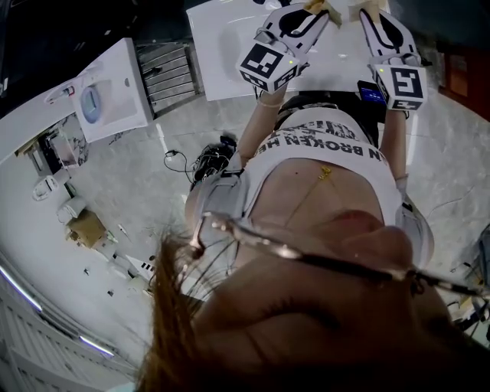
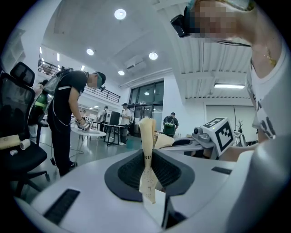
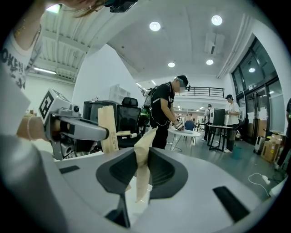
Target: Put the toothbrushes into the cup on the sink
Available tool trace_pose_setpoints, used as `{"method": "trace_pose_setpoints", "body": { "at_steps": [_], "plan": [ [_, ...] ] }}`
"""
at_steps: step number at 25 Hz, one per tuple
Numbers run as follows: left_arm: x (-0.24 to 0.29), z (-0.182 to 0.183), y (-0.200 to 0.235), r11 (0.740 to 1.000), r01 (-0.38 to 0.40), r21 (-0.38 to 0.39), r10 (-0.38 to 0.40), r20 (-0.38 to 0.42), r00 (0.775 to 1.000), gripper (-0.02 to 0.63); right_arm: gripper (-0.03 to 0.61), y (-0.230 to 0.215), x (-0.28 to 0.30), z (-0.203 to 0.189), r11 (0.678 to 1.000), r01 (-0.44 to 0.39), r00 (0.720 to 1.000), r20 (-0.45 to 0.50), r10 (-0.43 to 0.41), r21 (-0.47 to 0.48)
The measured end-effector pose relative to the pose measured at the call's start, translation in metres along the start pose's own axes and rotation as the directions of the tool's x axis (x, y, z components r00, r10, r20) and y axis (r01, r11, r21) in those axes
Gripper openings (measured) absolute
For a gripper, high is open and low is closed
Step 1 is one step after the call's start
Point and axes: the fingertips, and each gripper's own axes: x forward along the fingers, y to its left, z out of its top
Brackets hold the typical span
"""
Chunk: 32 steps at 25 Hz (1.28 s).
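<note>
My left gripper (image 2: 148, 157) is shut on a beige paper-wrapped toothbrush (image 2: 147, 134) that stands upright between its dark pads. My right gripper (image 3: 143, 164) is shut on a second paper-wrapped toothbrush (image 3: 145, 143), which leans a little to the right. In the head view both grippers are held out side by side, left gripper (image 1: 323, 8) and right gripper (image 1: 360, 11), over a white counter (image 1: 226, 46). Each gripper view shows the other gripper beside it with its packet. No cup shows in any view.
A person in black (image 3: 166, 113) bends over a round white table (image 3: 184, 133), with other people farther back. A black office chair (image 2: 18, 150) stands at the left. Cables and a dark device (image 1: 210, 161) lie on the floor by a white unit (image 1: 115, 88).
</note>
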Motion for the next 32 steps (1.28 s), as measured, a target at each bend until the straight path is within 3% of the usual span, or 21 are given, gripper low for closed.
{"method": "trace_pose_setpoints", "body": {
  "at_steps": [10, 25, 32],
  "plan": [
    [0.024, -0.004, 0.004, 0.999, -0.048, -0.005, 0.048, -0.009, 0.999, 0.061, 0.078, -0.022, 0.014, -0.005, 0.998, -0.066, 0.998, 0.01, 0.066, -0.007],
    [0.034, -0.021, 0.013, 0.995, -0.089, -0.035, 0.088, -0.044, 0.995, 0.061, 0.077, -0.094, 0.026, -0.048, 0.998, 0.06, 0.998, -0.017, -0.06, 0.012],
    [0.039, -0.033, 0.013, 0.991, -0.126, -0.051, 0.122, -0.077, 0.99, 0.061, 0.077, -0.121, 0.045, -0.106, 0.988, 0.099, 0.994, -0.055, -0.093, 0.121]
  ]
}}
